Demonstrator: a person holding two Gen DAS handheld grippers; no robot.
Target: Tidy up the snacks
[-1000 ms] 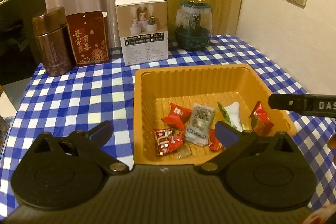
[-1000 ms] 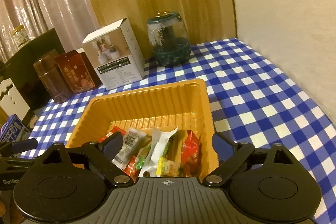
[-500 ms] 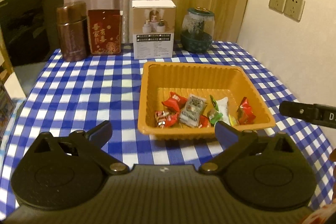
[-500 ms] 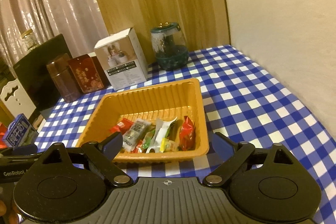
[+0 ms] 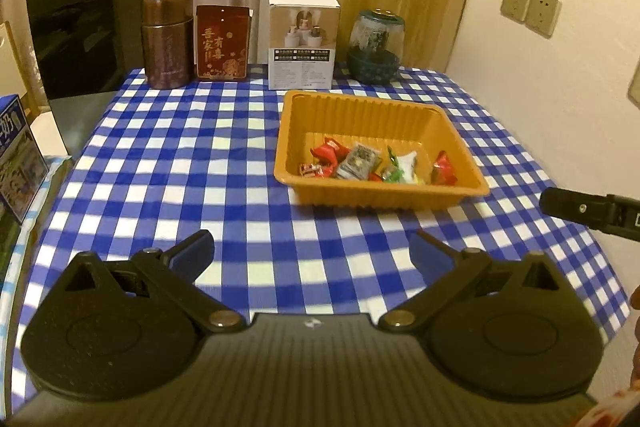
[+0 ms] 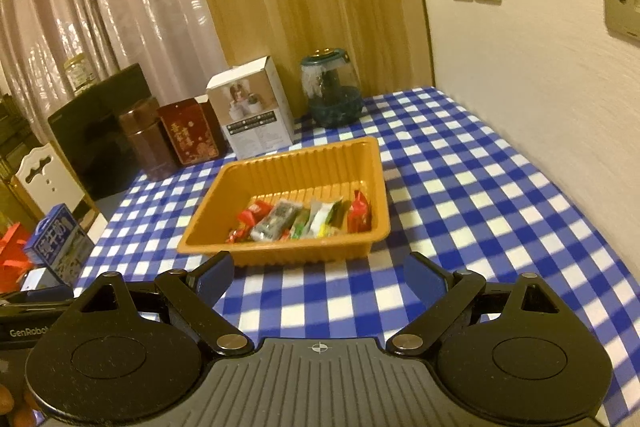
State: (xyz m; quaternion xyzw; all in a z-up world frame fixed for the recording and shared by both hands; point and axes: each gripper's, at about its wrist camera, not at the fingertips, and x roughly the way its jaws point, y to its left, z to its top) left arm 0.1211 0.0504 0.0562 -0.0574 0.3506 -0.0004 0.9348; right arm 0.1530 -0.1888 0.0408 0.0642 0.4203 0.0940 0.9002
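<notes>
Snacks (image 5: pixel 376 167) beyond left tool (image 5: pixel 312 255)

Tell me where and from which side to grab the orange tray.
Pinch the tray's near rim, coming from the front with either open gripper. That flat lip juts out toward both grippers, thin enough for one finger over and one under. The snacks lie just behind it, so keep the grip shallow.

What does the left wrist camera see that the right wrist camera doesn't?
Only the left view shows the right gripper's black body poking in at its edge. Only the right view shows a third wall plate and a white chair back. Both show the orange tray of wrapped snacks, the checkered tablecloth and the white box.
</notes>
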